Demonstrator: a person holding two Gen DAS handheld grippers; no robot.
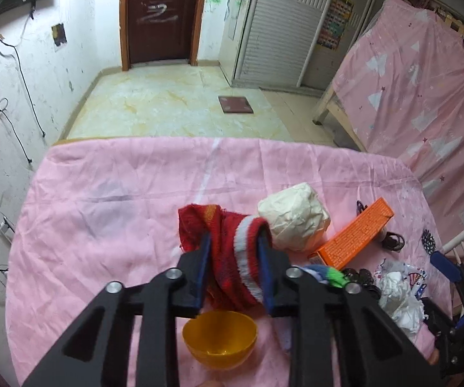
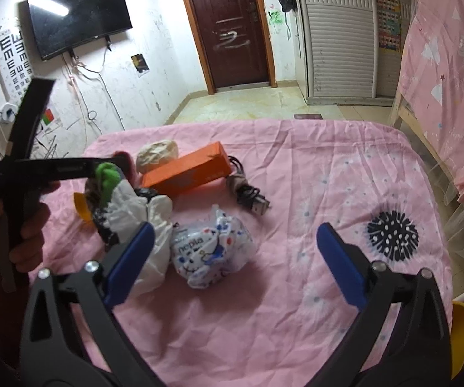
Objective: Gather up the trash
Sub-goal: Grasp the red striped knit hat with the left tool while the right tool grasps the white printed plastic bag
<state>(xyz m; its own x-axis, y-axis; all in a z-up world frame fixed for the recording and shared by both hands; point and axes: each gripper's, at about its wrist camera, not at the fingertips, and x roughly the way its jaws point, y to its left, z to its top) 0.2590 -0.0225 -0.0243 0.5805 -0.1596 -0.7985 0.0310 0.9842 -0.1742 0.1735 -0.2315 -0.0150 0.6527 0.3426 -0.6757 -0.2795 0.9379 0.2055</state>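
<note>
My left gripper [image 1: 234, 242] is shut on a red knitted sock with a white band [image 1: 232, 258], held above a yellow bowl [image 1: 219, 338] on the pink cloth. My right gripper [image 2: 235, 242] is open and empty above the cloth; a crumpled printed plastic wrapper [image 2: 212, 254] lies just beyond its left finger, with crumpled white paper [image 2: 148, 225] beside it. A cream paper ball [image 1: 293, 222] and an orange box [image 1: 354, 238] lie to the right of the sock. The left gripper shows in the right wrist view [image 2: 116, 161], at the left.
The table under the pink cloth [image 1: 103, 213] ends near a tiled floor [image 1: 167, 103]. A black cable [image 2: 248, 193] lies behind the orange box [image 2: 187, 174]. A pink-curtained bed frame [image 1: 409, 90] stands to the right. A yellow object [image 2: 460, 332] sits at the right edge.
</note>
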